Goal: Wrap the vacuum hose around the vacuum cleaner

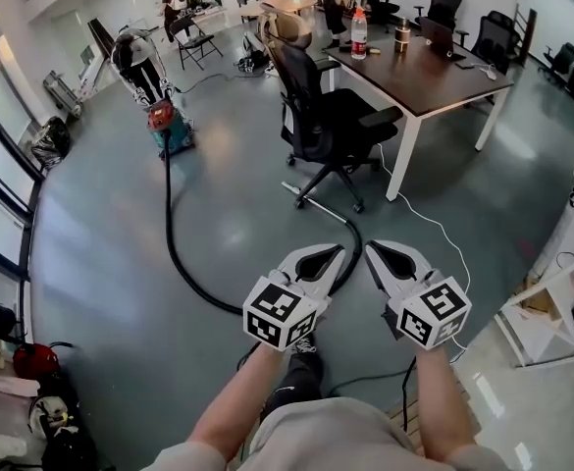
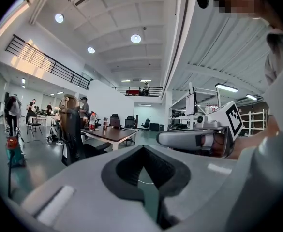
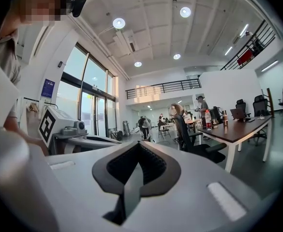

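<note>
The vacuum cleaner (image 1: 169, 126), red on top with a teal body, stands far off on the grey floor at the upper left; it also shows small in the left gripper view as the vacuum cleaner (image 2: 13, 151). Its black hose (image 1: 174, 234) runs from it toward me, curves under my grippers and loops back up toward the chair. My left gripper (image 1: 328, 255) and right gripper (image 1: 380, 255) hover side by side above the hose's bend, both shut on nothing. Each gripper view shows its own left gripper (image 2: 146, 178) or right gripper (image 3: 136, 173) with jaws together and empty.
A black office chair (image 1: 331, 126) stands by a brown table (image 1: 434, 72) with a bottle and laptop. A white cable (image 1: 434, 226) trails across the floor. Shelving (image 1: 561, 292) is at the right, bags (image 1: 36, 361) at the left by the windows. People stand far back.
</note>
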{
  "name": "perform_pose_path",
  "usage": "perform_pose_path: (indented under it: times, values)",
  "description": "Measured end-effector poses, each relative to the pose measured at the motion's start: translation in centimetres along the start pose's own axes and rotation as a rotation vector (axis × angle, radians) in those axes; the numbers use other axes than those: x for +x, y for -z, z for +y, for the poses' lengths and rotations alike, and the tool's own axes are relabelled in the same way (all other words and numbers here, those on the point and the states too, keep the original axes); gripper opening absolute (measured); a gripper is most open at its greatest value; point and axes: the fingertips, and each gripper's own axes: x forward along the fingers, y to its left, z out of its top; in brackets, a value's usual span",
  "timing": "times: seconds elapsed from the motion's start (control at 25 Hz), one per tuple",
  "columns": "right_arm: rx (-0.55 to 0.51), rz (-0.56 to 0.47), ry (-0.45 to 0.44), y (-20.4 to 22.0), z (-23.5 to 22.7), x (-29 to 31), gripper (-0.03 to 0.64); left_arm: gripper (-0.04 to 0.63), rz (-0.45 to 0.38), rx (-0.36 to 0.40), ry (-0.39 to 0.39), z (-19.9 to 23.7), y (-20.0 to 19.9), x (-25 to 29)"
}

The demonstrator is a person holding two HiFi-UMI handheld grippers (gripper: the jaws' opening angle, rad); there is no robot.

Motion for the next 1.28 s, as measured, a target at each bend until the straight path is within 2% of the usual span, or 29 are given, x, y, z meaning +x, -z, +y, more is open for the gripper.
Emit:
perform_pose_path:
  times: [0.48, 0.76, 1.04, 1.28]
  values:
    - [0.041, 0.045, 0.052, 0.0, -8.3, 14.3, 0.023, 0.004, -0.007, -0.027, 0.078, 14.4, -0.9, 7.2]
    - [0.048, 0.05, 0.074, -0.1, -11.9, 21.1, 0.023, 0.003, 0.02, -0.052, 0.081, 21.7, 0.1, 9.9]
    - [0.036, 0.073, 0.08, -0.3, -13.8, 24.7, 0.023, 0.005, 0.006, -0.074, 0.085, 25.6, -0.1, 11.5]
    - [0.032, 0.089, 0.04, 0.0, -17.7, 26.6, 0.023, 0.003, 0.007, -0.071, 0.048, 27.3, -0.2, 15.4]
